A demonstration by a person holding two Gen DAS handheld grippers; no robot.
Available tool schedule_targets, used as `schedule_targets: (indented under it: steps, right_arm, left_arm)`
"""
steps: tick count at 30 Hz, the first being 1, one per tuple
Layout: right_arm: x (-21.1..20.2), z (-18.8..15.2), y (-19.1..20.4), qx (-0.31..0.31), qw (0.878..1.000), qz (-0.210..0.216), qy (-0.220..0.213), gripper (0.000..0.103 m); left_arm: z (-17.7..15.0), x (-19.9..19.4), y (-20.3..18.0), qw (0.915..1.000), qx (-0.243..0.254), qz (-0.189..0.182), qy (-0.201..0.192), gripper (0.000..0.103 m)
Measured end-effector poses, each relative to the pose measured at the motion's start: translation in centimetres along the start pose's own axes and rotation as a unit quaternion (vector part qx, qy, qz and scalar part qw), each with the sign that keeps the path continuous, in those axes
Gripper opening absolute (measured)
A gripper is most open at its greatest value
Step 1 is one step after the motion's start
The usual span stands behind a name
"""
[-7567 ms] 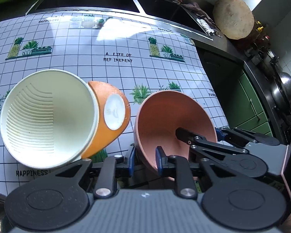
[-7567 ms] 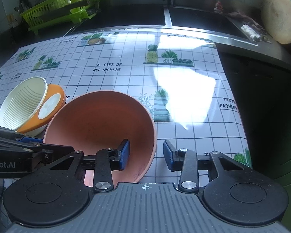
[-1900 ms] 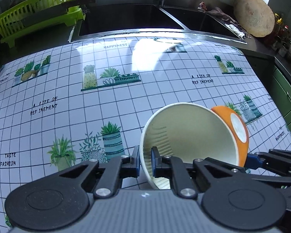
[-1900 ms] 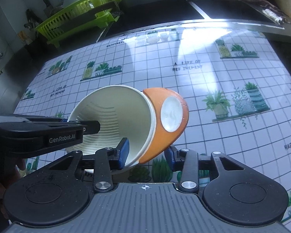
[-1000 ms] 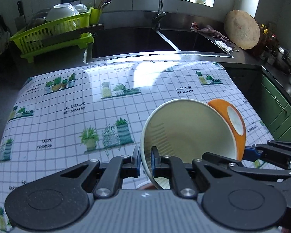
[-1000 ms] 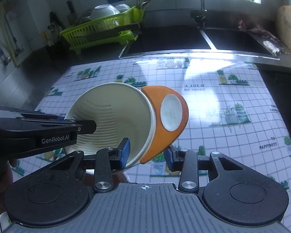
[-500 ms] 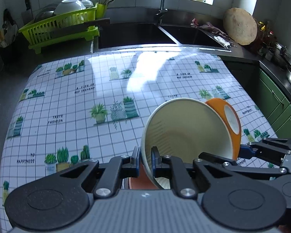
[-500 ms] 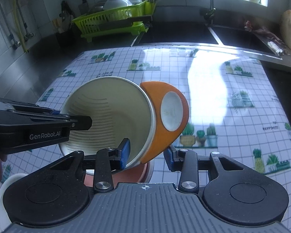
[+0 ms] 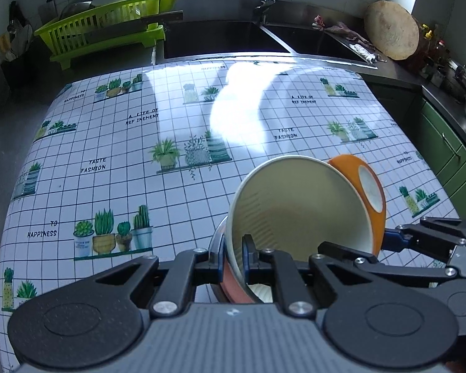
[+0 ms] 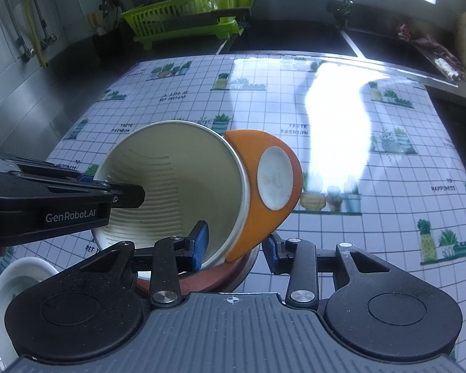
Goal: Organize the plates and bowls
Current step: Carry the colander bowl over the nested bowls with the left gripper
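The cream bowl (image 9: pixel 298 208) with ribbed inner walls and an orange outside (image 10: pixel 254 168) hung tilted on its side above the near edge of the desk (image 9: pixel 177 130), held from both sides. It held nothing. Its mouth faced back toward the cameras and to the left, and its white foot ring (image 10: pixel 275 177) pointed away to the right, so its axis ran roughly level across the desk rather than upright.

Directly under it sat a terracotta bowl (image 10: pixel 208 276) inside a metal-rimmed dish (image 9: pixel 216 245), both upright on the patterned cloth; only their near edges showed beneath the tilted bowl, and whether the bowl touched them could not be told. At the lower left of the right wrist view lay a white dish (image 10: pixel 15 283), upright, its contents unclear.

The left tool (image 9: pixel 233 258) was pinched tight on the cream bowl's near-left rim, one finger inside and one outside. The right tool (image 10: pixel 236 245) clamped the bowl's lower right wall, its left blue pad (image 10: pixel 200 245) inside the mouth and the right one against the orange shell. Both tools pointed steeply downward toward the desk.

At the back stood a green dish rack (image 9: pixel 108 25) with upturned bowls in it, beside a dark double sink (image 9: pixel 226 37).
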State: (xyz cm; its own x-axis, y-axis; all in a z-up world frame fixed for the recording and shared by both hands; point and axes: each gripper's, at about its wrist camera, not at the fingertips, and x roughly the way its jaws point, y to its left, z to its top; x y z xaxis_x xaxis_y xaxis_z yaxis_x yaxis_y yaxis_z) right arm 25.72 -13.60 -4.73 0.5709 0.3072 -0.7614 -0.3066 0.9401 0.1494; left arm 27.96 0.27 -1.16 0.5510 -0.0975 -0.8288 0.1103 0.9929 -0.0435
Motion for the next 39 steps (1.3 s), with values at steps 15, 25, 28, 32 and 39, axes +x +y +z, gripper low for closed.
schedule_targets:
  steps: [15, 25, 28, 32, 39]
  right_arm:
    - [0.6, -0.8, 0.2, -0.002, 1.0, -0.001, 0.013, 0.039]
    - [0.7, -1.0, 0.2, -0.005, 1.0, 0.001, 0.01, 0.041]
    - [0.4, -1.2, -0.3, 0.008, 1.0, 0.011, 0.007, 0.041]
    - [-0.1, -1.6, -1.1, 0.019, 1.0, 0.014, -0.003, 0.044]
    - [-1.2, -2.1, -2.4, 0.036, 0.999, 0.022, -0.022, 0.05]
  left_arm:
    - [-0.9, 0.8, 0.0, 0.9998, 0.008, 0.006, 0.015, 0.01]
    - [-0.9, 0.8, 0.2, 0.9999, 0.006, 0.003, 0.015, 0.01]
    - [-0.9, 0.7, 0.6, 0.9999, 0.002, 0.006, 0.014, 0.011]
    - [-0.8, 0.5, 1.2, 0.9999, -0.005, 0.007, 0.011, 0.018]
    - [-0.4, -0.1, 2.2, 0.9999, -0.014, 0.01, -0.001, 0.043]
